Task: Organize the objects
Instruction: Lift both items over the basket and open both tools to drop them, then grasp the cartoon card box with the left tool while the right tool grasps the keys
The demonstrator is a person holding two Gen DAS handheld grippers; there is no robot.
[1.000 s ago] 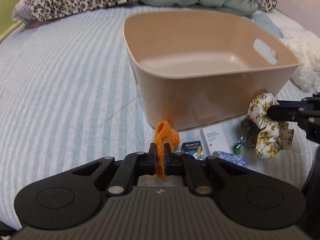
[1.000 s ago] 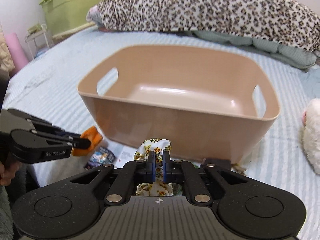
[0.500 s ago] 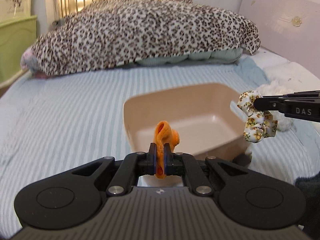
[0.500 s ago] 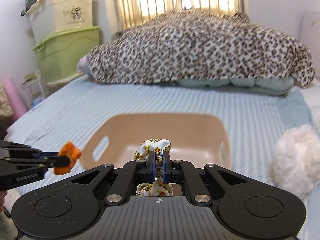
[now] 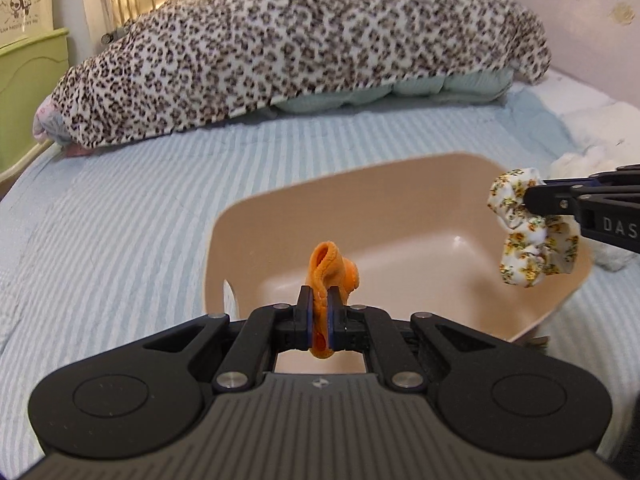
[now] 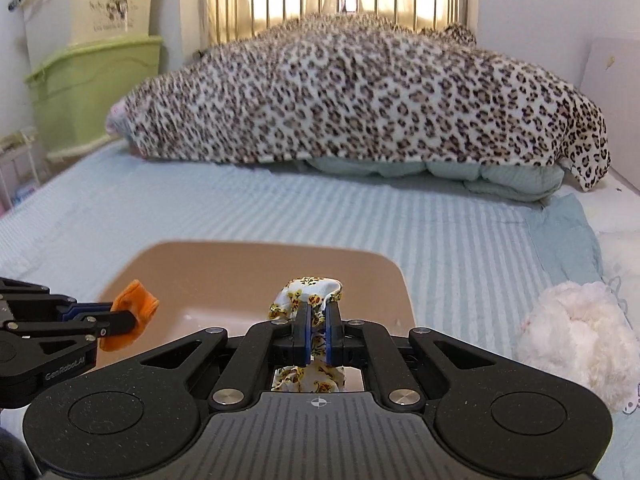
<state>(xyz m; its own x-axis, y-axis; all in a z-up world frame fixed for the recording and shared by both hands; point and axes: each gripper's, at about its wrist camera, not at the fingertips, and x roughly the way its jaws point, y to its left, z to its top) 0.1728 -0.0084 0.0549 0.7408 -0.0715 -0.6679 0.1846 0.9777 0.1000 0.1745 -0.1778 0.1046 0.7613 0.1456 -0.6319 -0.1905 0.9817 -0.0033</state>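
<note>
A beige plastic bin (image 5: 256,216) stands on the striped bed; it also shows in the right wrist view (image 6: 256,264). My left gripper (image 5: 319,300) is shut on an orange scrunchie (image 5: 334,266) and holds it above the bin's near left part. My right gripper (image 6: 318,312) is shut on a white floral scrunchie (image 6: 308,290), held above the bin's right side. In the left wrist view the floral scrunchie (image 5: 532,240) hangs from the right gripper's fingers (image 5: 540,204). In the right wrist view the orange scrunchie (image 6: 130,314) sits at the left.
A leopard-print blanket (image 5: 300,52) lies across the far end of the bed. A white fluffy toy (image 6: 576,340) lies right of the bin. Green and cream storage boxes (image 6: 84,72) stand stacked at the far left by the wall.
Both grippers have risen from beside the bin's front wall and moved forward over it, each carrying its scrunchie. The small items in front of the bin are out of view now.
</note>
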